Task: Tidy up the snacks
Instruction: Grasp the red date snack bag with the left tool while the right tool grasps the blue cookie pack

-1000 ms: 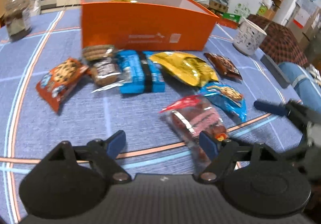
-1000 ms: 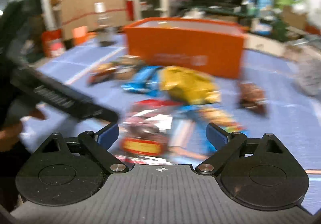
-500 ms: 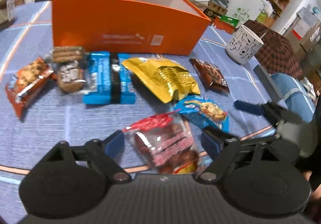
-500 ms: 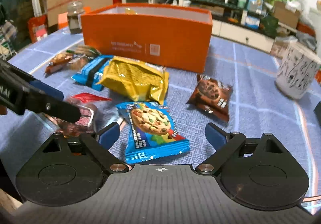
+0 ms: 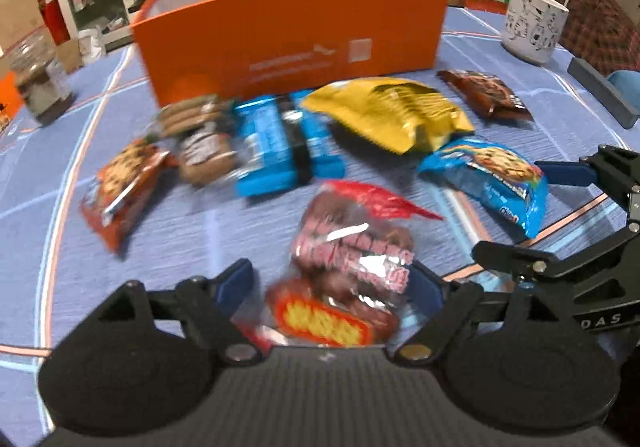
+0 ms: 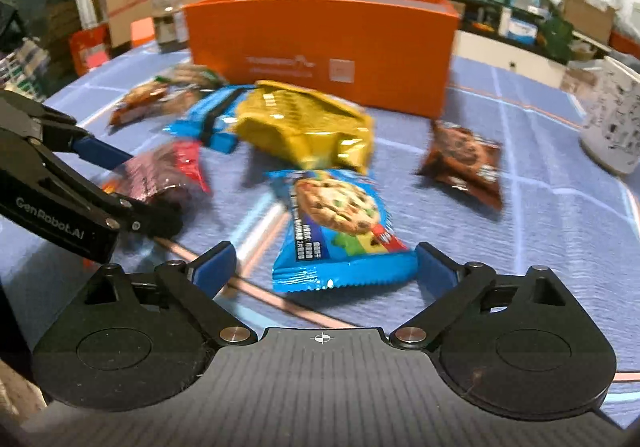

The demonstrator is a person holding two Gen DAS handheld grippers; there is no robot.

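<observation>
My left gripper [image 5: 330,281] hangs low over a clear red-topped packet [image 5: 352,255] of wrapped sweets. The packet lies between its jaws, which are opening and do not press on it. My right gripper [image 6: 324,265] straddles the near end of a blue cookie packet [image 6: 340,223], jaws also opening, pads off it. Further back lie a yellow bag [image 5: 392,115], a blue bar pack [image 5: 276,147], a brown cookie packet [image 6: 464,159] and an orange-red cookie packet [image 5: 124,183]. Behind them stands the orange box [image 5: 292,35].
A white patterned mug [image 5: 532,27] stands at the back right on the blue cloth, and a glass jar [image 5: 40,87] at the back left. A dark grey block [image 5: 600,95] lies at the right edge. The two grippers work close side by side.
Both grippers have come down and forward. The red-topped packet now sits between the left jaws and the blue cookie packet between the right jaws. The snacks lie where they were.
</observation>
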